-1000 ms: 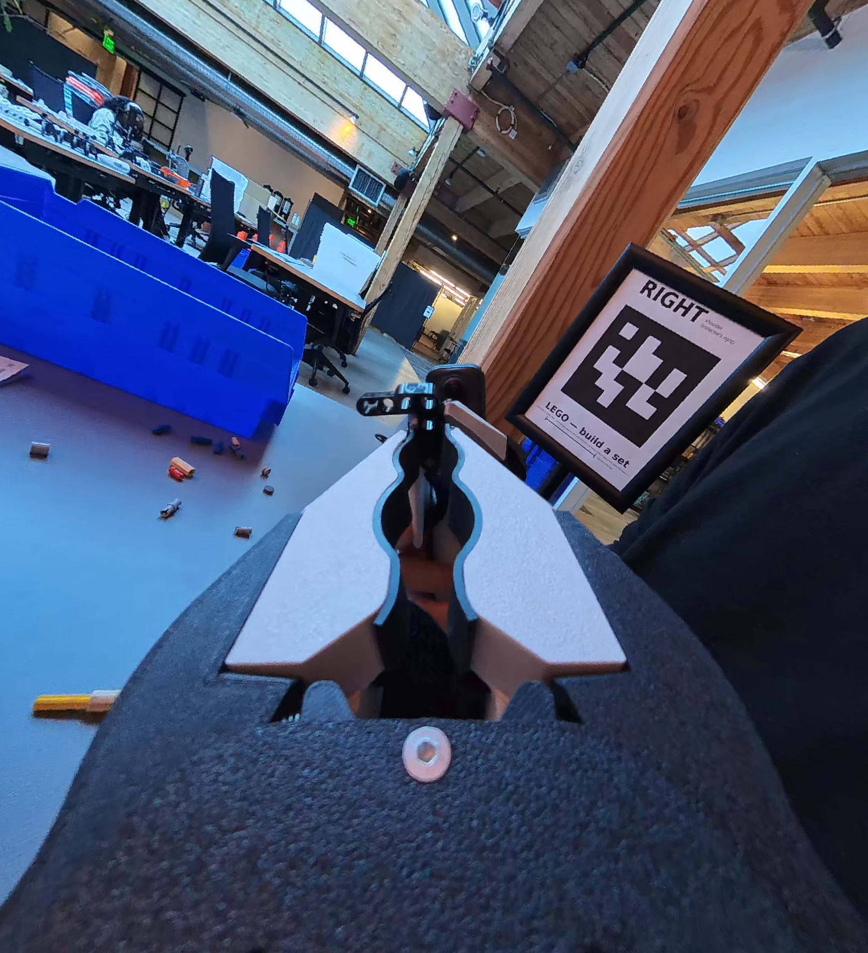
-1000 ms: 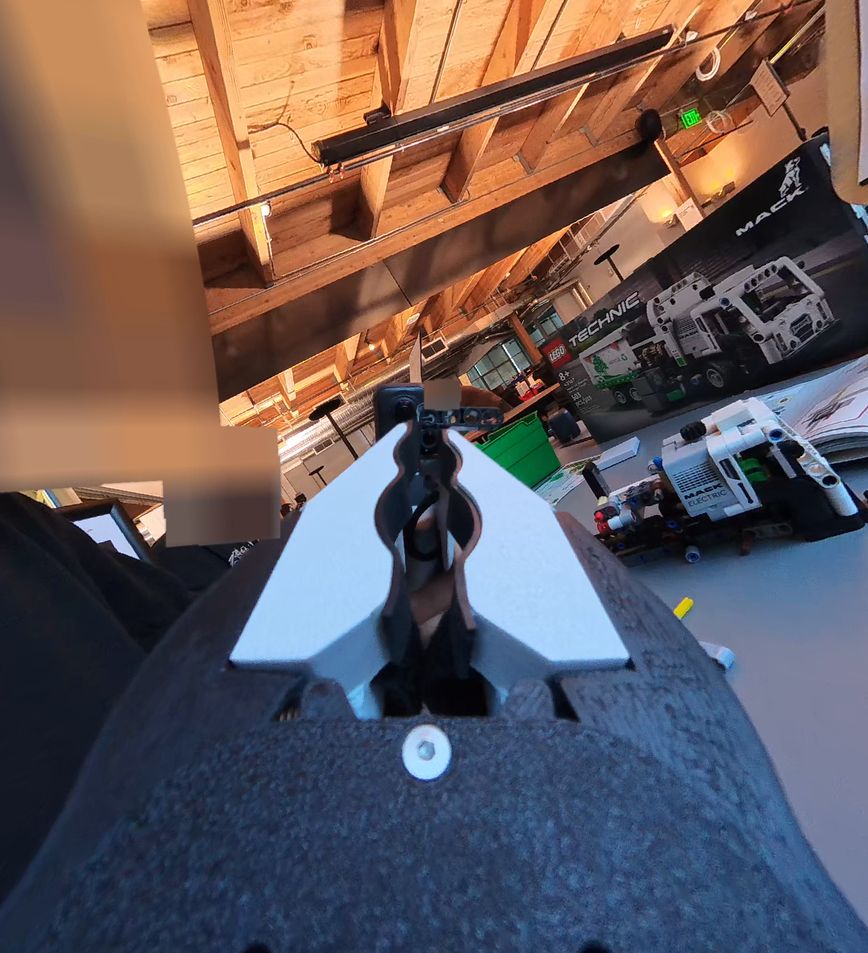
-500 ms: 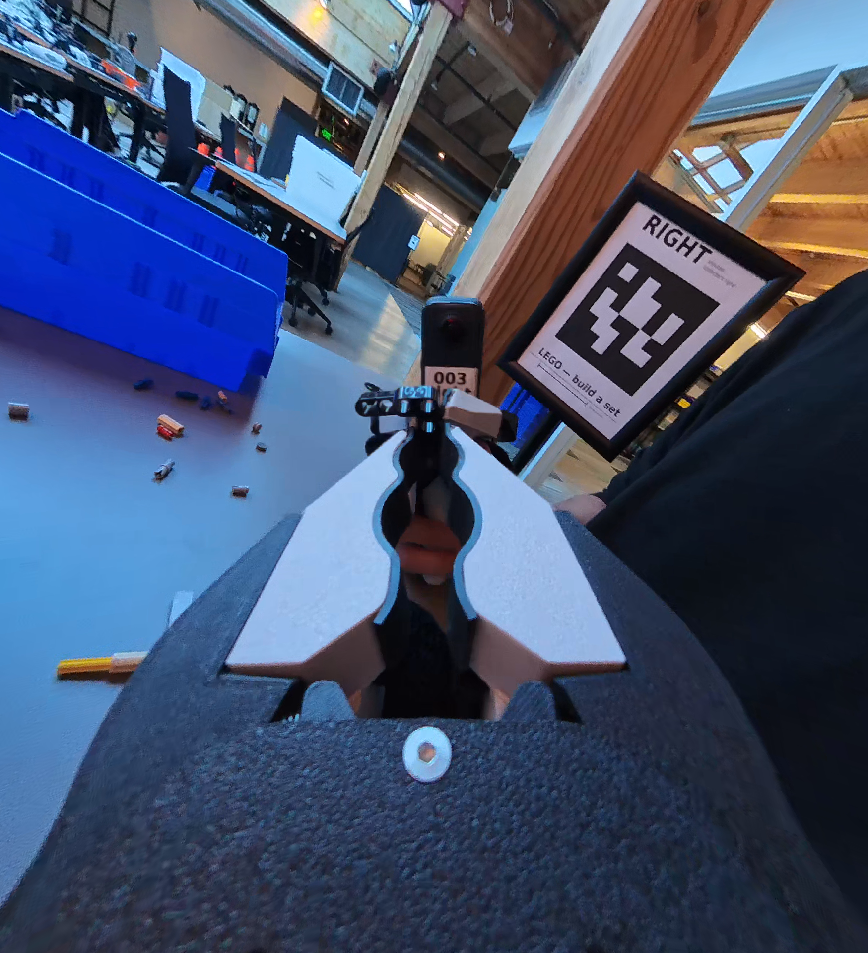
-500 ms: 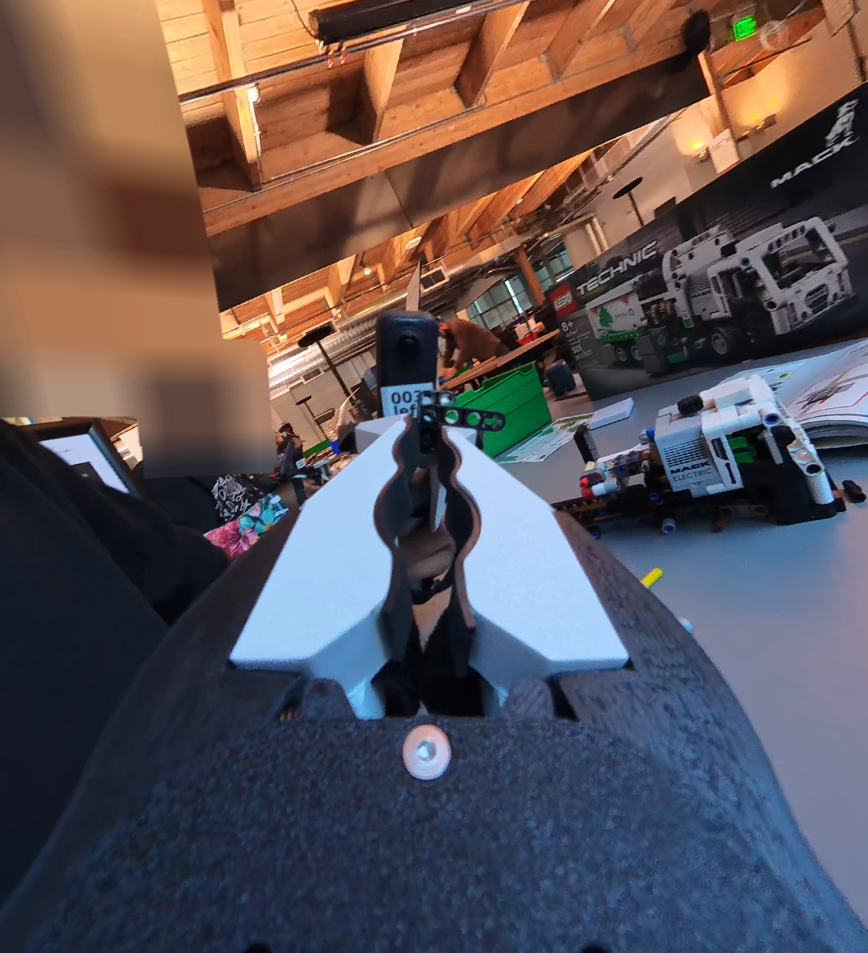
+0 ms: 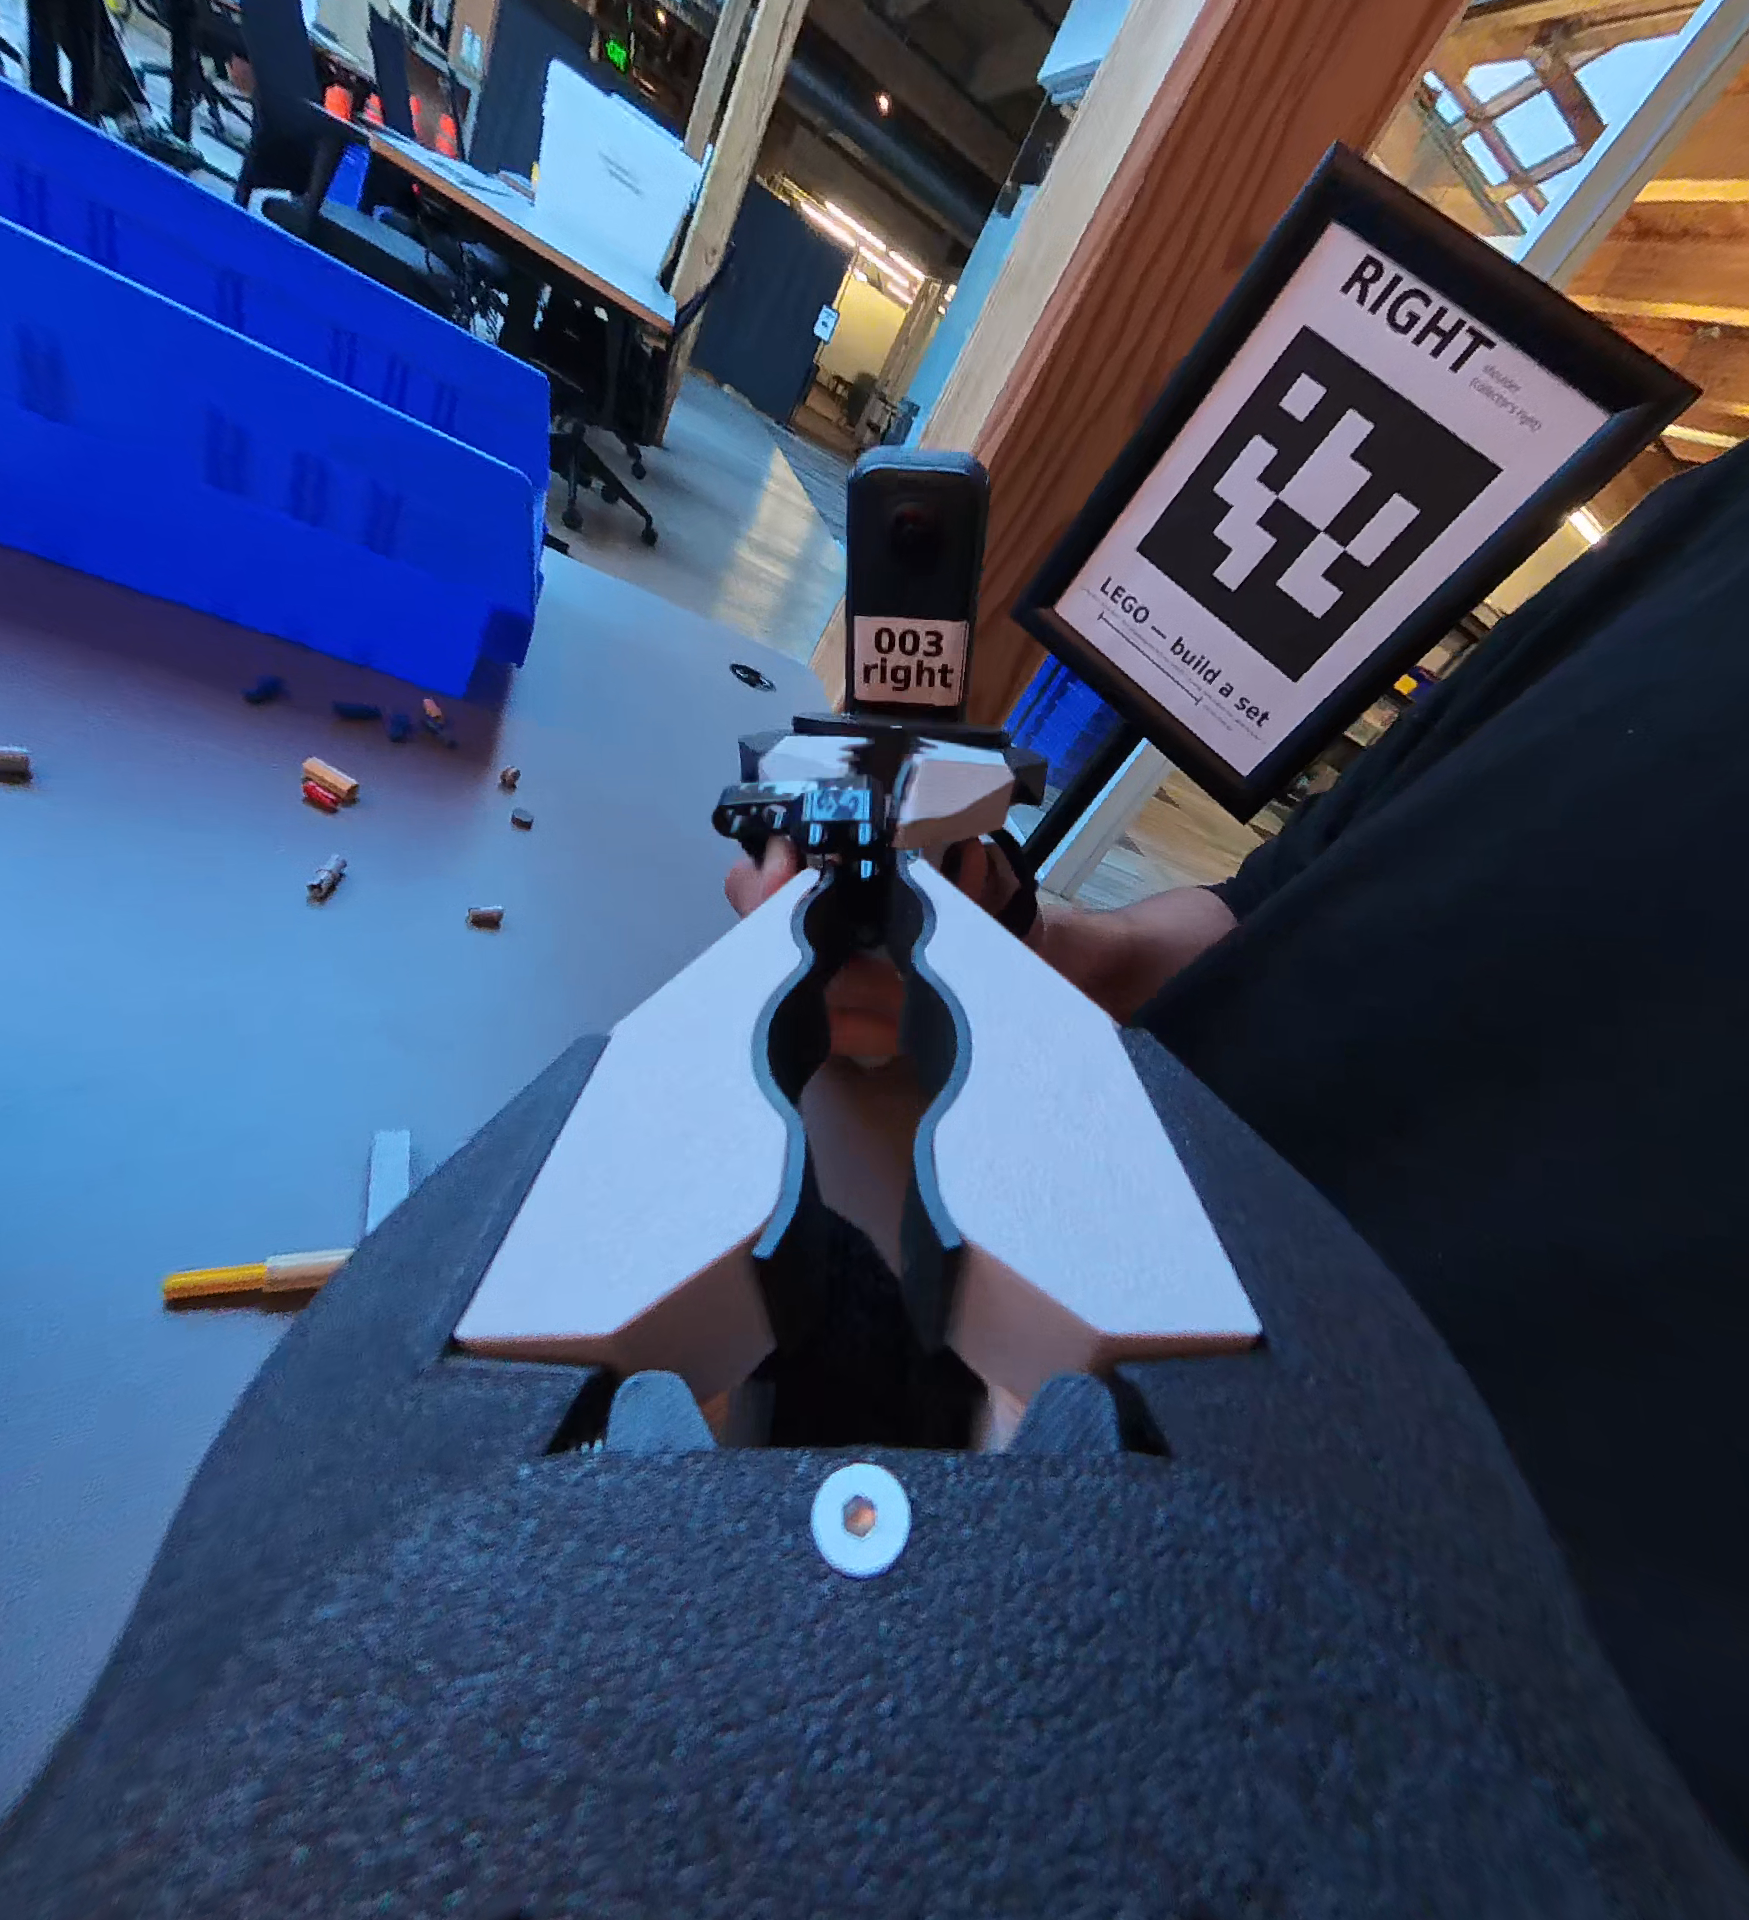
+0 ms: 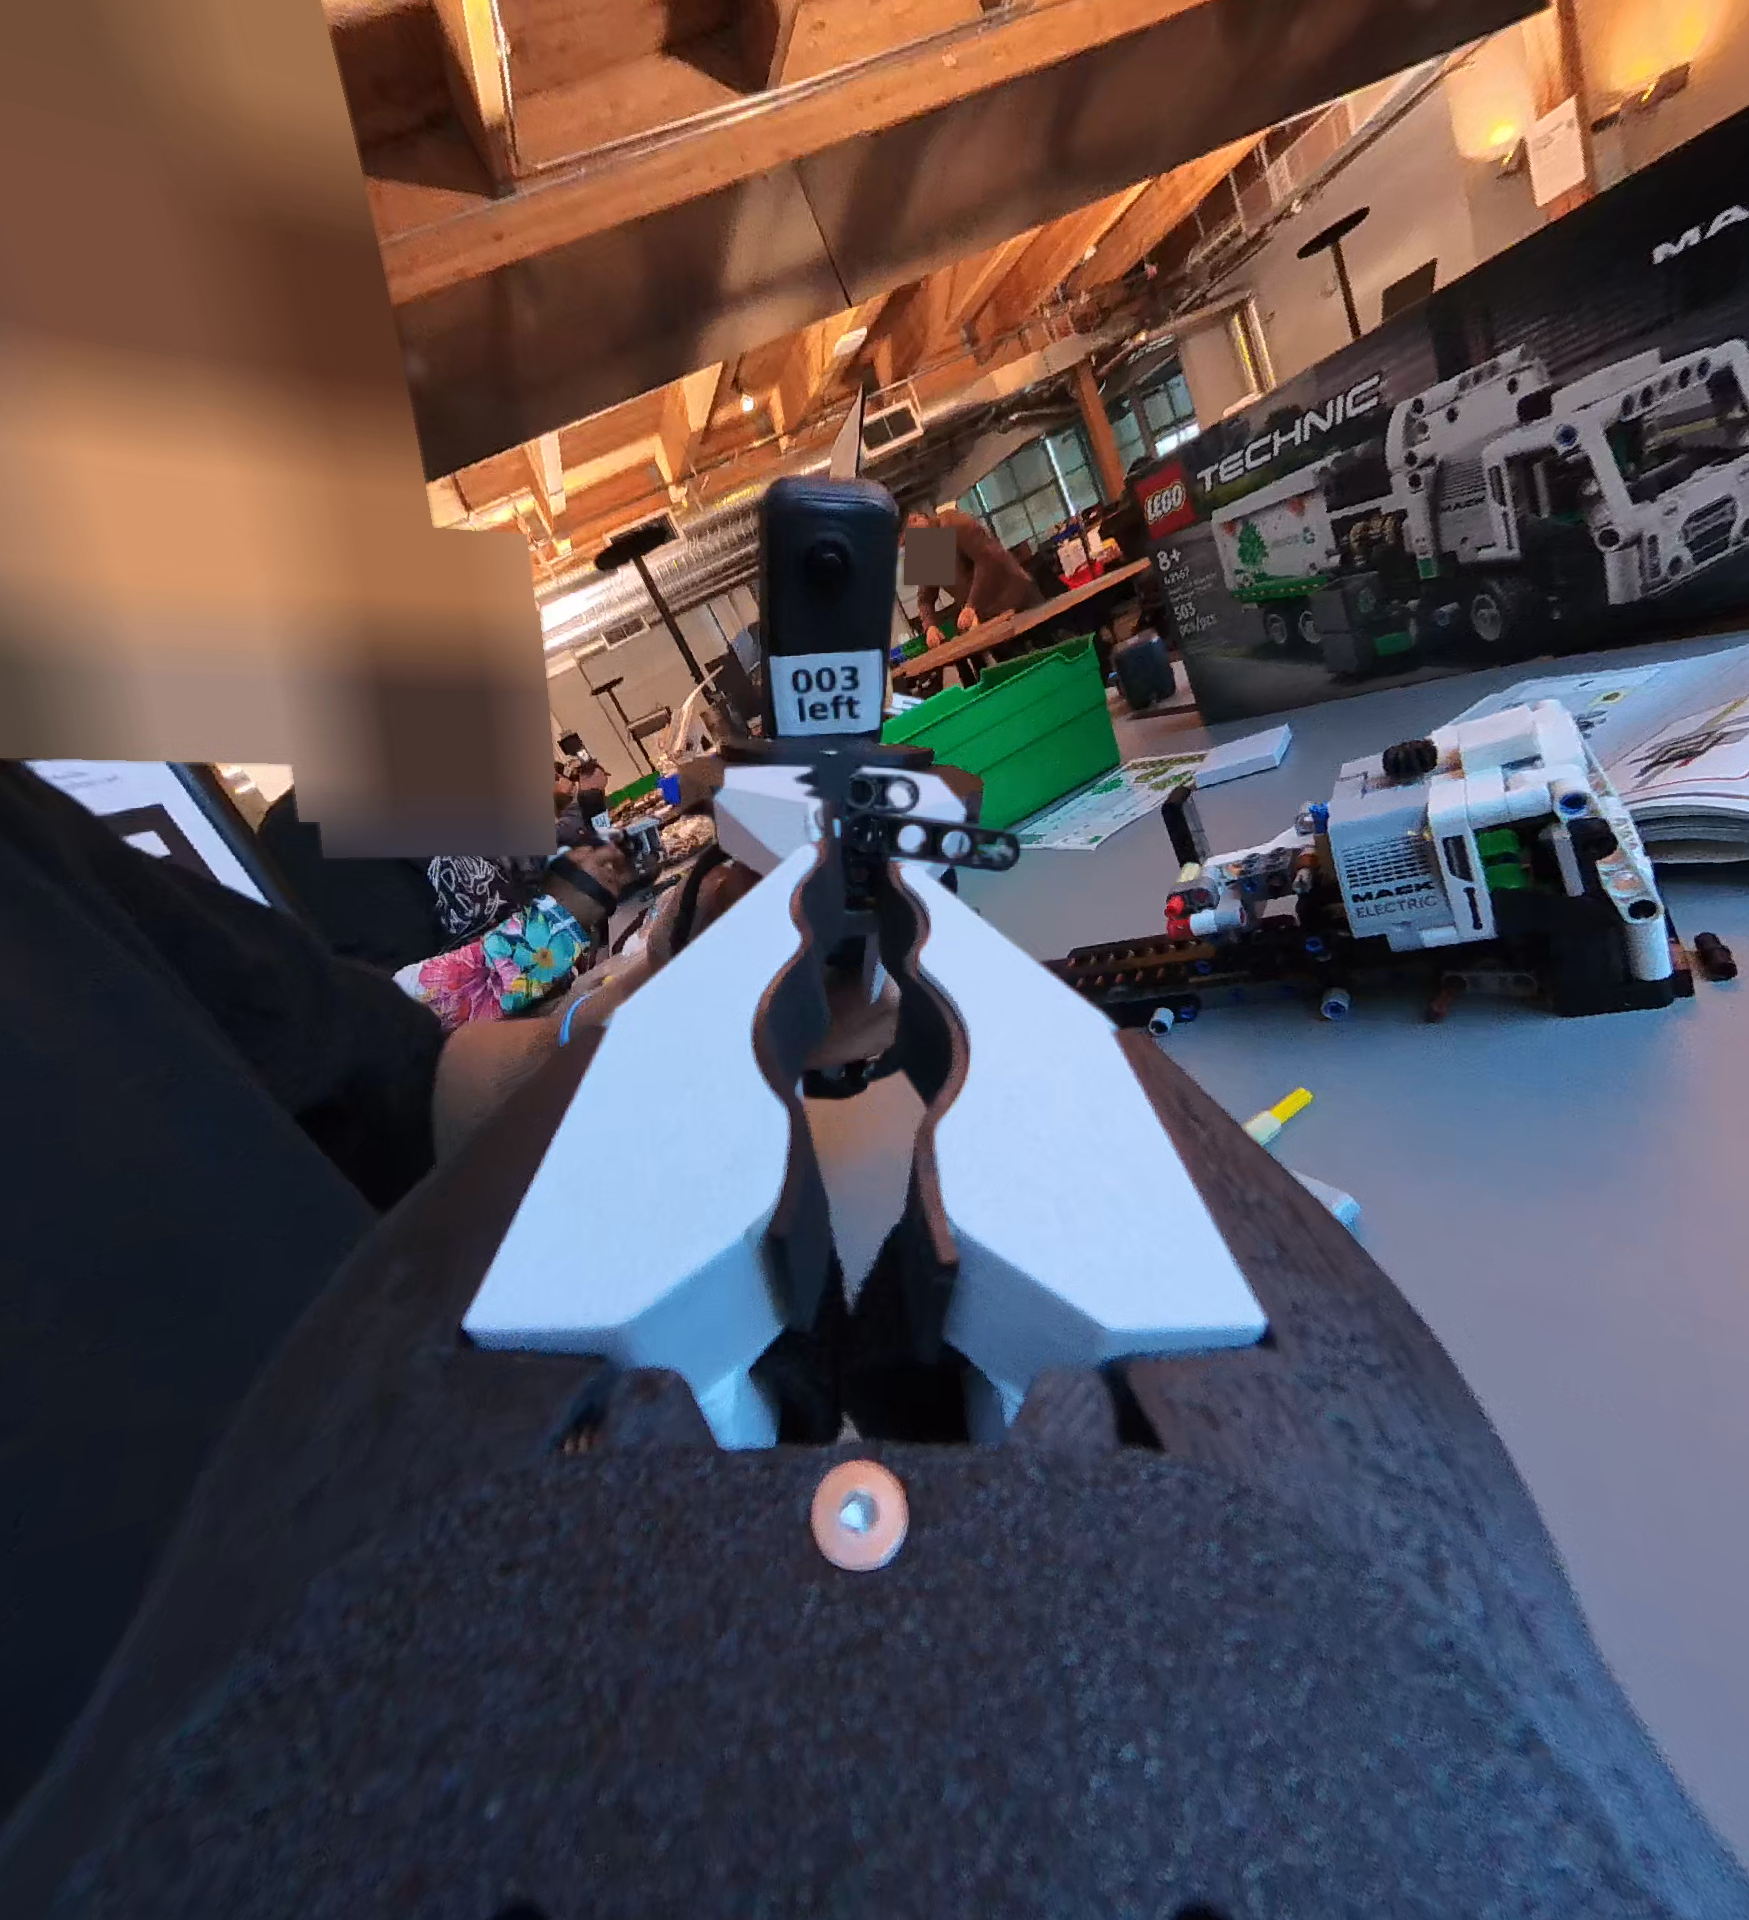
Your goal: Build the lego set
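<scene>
Black lego pieces are pinched at the tips of both claws, which meet tip to tip above the grey surface (image 5: pixel 122 1039): the left claw (image 5: pixel 854 868) is closed on a small black lego assembly (image 5: pixel 808 816), the right claw (image 6: pixel 854 852) on a black holed beam (image 6: pixel 927 836). A yellow pin (image 5: pixel 246 1276) lies near. Farther off, loose pieces (image 5: pixel 330 784) are scattered before blue bins (image 5: pixel 226 499), whose contents are hidden. In the right wrist view, the half-built white truck (image 6: pixel 1452 883) stands beside an open manual (image 6: pixel 1743 748); behind are a green bin (image 6: pixel 1015 727), contents unseen, and the set's box (image 6: pixel 1472 520)
</scene>
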Action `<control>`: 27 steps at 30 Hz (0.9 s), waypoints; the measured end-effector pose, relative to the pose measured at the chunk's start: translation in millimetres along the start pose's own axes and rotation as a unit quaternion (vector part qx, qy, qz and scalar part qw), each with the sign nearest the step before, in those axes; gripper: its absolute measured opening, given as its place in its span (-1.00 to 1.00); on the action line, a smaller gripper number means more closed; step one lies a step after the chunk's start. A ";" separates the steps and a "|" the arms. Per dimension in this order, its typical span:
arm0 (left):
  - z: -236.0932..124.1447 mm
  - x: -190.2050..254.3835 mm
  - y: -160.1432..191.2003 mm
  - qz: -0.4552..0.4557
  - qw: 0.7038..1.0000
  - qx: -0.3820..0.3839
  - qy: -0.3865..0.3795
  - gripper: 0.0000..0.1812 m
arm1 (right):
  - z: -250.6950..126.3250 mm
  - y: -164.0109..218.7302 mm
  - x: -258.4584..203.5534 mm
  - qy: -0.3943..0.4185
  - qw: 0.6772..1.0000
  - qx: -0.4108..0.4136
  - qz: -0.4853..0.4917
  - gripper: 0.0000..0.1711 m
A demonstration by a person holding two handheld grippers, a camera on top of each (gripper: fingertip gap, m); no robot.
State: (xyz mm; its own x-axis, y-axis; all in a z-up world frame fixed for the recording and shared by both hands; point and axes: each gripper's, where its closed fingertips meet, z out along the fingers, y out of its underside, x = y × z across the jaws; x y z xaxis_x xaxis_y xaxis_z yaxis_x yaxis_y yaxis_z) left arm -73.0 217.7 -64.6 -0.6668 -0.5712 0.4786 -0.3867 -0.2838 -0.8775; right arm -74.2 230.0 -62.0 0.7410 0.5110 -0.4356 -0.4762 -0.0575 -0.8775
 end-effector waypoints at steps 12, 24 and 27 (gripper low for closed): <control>1.8 3.2 17.5 -0.016 0.998 -0.053 0.038 -0.96 | -4.4 14.3 -4.0 -0.046 0.997 -0.064 0.007 -0.93; 11.6 5.8 0.6 -0.009 0.998 0.027 0.049 -0.96 | -11.1 -6.9 -6.8 -0.036 0.998 0.032 0.044 -0.93; 13.2 20.8 -4.9 -0.005 0.995 0.042 0.091 -0.95 | -12.0 -13.9 -21.8 -0.075 0.995 0.056 0.029 -0.92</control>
State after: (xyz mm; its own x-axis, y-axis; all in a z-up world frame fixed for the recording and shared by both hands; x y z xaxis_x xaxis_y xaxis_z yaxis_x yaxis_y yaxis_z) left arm -76.5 197.0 -50.8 -0.7702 -0.4208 0.4793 -0.3455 -0.3563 -0.8681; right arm -78.1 209.4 -42.8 0.6361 0.6317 -0.4430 -0.5724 0.0014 -0.8200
